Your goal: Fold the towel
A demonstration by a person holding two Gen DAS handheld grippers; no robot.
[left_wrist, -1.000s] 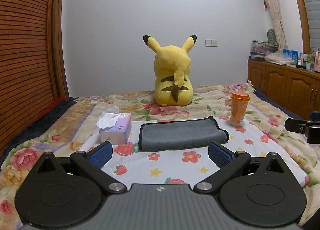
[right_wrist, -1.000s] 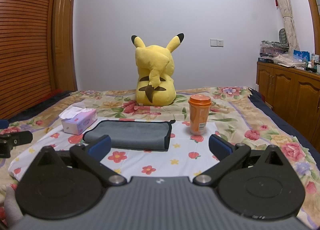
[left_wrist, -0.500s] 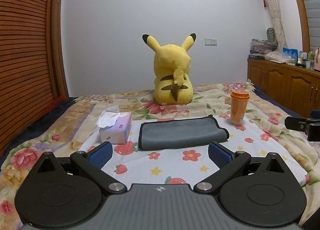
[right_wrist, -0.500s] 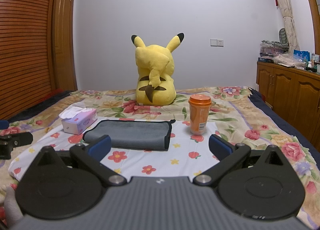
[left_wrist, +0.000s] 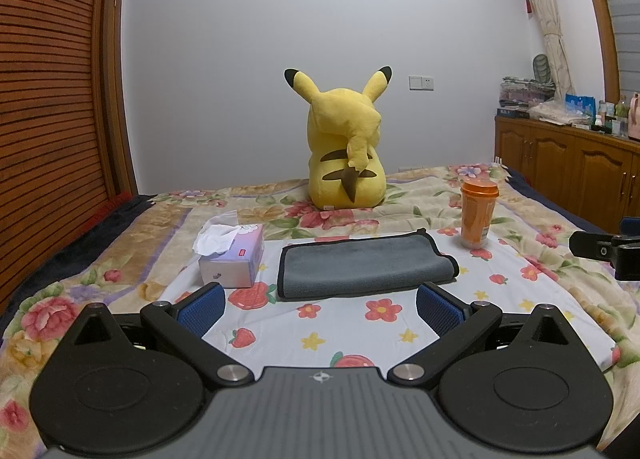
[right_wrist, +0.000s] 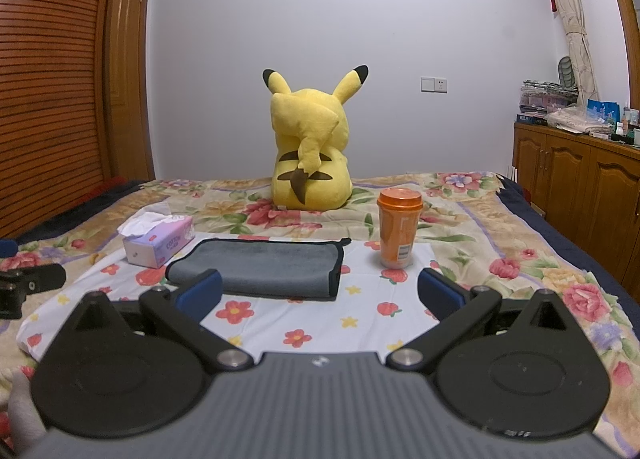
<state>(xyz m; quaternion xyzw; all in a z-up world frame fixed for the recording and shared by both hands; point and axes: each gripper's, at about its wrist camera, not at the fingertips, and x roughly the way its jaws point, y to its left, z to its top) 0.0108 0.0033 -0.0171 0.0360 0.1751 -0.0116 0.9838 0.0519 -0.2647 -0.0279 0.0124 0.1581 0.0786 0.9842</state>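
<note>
Firstly, left wrist view: the left tool (left_wrist: pixel 318 309) is held low over the bed (left_wrist: pixel 540 283) with its 2 blue-padded fingers (left_wrist: pixel 201 307) spread wide apart and nothing between them. The grey towel (left_wrist: pixel 364 264) lies flat and folded on the white flowered cloth (left_wrist: pixel 348 333), ahead of the fingers and clear of them. A tissue box (left_wrist: pixel 234 259) sits just beside the towel's left edge. An orange cup (left_wrist: pixel 477 214) stands upright near the towel's far right corner. A yellow plush toy (left_wrist: pixel 346 157) sits farther back, facing the wall. The tip of the right tool (left_wrist: pixel 604 251) shows at the right edge.

Right wrist view: the right tool (right_wrist: pixel 320 295) also has its 2 fingers (right_wrist: pixel 440 295) spread wide, gripping nothing. The towel (right_wrist: pixel 266 265) lies ahead and left of centre; the left finger pad overlaps its near edge in the frame, and contact cannot be determined. The tissue box (right_wrist: pixel 160 241) is left of the towel, the orange cup (right_wrist: pixel 398 233) right of it, apart. The plush toy (right_wrist: pixel 310 151) sits behind. Part of the left tool (right_wrist: pixel 28 285) shows at the left edge.
</note>
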